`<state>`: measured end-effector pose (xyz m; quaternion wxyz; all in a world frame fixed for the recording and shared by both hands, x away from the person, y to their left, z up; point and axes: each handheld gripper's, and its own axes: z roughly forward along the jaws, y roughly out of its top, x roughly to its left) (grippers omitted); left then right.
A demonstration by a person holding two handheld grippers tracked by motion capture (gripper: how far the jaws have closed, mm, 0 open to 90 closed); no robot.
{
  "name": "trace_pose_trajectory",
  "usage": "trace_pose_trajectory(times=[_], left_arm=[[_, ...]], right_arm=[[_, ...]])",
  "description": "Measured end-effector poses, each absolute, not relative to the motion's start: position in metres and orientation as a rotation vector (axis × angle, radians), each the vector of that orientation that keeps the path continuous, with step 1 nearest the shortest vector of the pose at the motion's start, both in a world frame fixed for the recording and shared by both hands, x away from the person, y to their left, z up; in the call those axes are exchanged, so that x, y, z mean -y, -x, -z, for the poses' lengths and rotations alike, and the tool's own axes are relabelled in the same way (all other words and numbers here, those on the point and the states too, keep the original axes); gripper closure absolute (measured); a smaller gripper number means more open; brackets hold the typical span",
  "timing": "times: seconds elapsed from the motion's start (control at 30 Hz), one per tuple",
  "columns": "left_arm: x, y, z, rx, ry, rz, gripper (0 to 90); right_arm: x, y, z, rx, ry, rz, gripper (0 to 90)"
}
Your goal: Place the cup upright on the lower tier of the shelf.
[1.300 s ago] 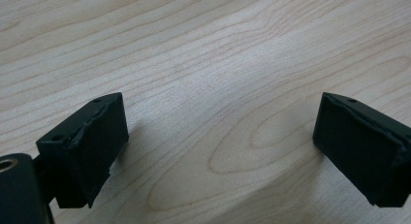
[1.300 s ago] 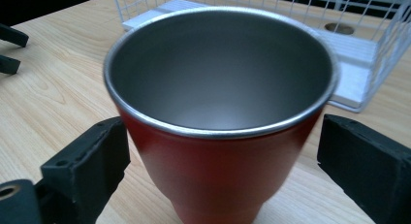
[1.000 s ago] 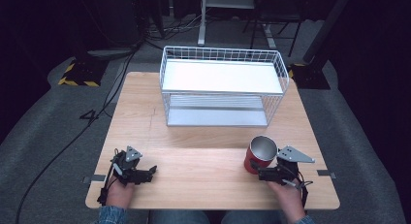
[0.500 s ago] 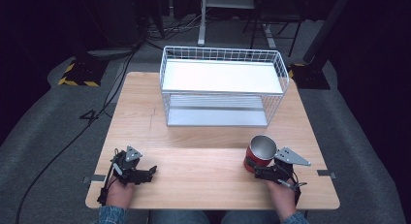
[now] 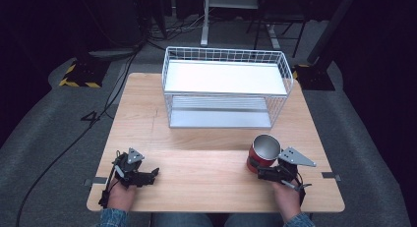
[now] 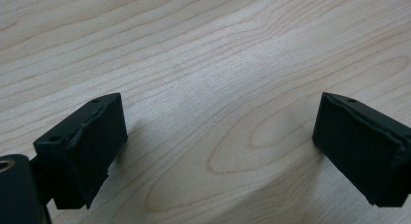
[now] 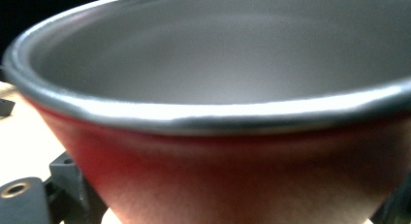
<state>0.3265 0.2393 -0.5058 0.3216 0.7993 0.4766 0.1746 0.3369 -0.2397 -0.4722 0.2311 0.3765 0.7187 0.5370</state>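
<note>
The right tool (image 5: pixel 259 172) is sitting at the near right part of the bench (image 5: pixel 206 138), with its two black jaws reaching around the lower part of a cup (image 5: pixel 263 151). The jaws have just been closing with the cup between them, and they are now pressing against its sides. The cup is standing upright on the bench, just in front of the right hand (image 5: pixel 287 195). It is round and widening toward the top, with a matt red outside, a dull silvery metal inside and a smooth rolled metal rim. In the right tool's own view the cup (image 7: pixel 232 151) is sitting very close, with a black jaw part showing at the lower left. A grey three-cornered plate is riding on top of this tool.

The left tool (image 5: pixel 147 175) is resting on the near left part of the bench, held by the left hand (image 5: pixel 120 192). Its jaws are standing wide apart with nothing between them. In its own view the left tool (image 6: pixel 215 146) is showing two blocky black rubbery pads over bare pale wood with flowing grain.

Compared with a second earlier, the cup, both hands and the basket are sitting in the same places; the right jaws' narrowing is the one difference.

Farther back, in the middle of the bench, a white wire basket (image 5: pixel 226 87) is standing, box-shaped, with a flat white panel across its top and a white floor below. It is well apart from the cup, with open wood between them. Dark grey carpet and black cables are surrounding the bench.
</note>
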Motion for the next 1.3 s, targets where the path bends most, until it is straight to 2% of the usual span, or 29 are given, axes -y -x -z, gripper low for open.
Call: trace_pose_trajectory(times=[0.6, 1.3], left_arm=[[-0.239, -0.326, 0.506, -1.256, -2.098, -0.463, 5.9], [-0.239, -0.326, 0.506, -1.268, -2.091, -0.462, 5.4]], right_arm=[[0.22, -0.366, 0.448, -1.954, -1.073, -1.473, 7.3], [0.167, -0.43, 0.436, -1.945, -1.132, -1.377, 7.3]])
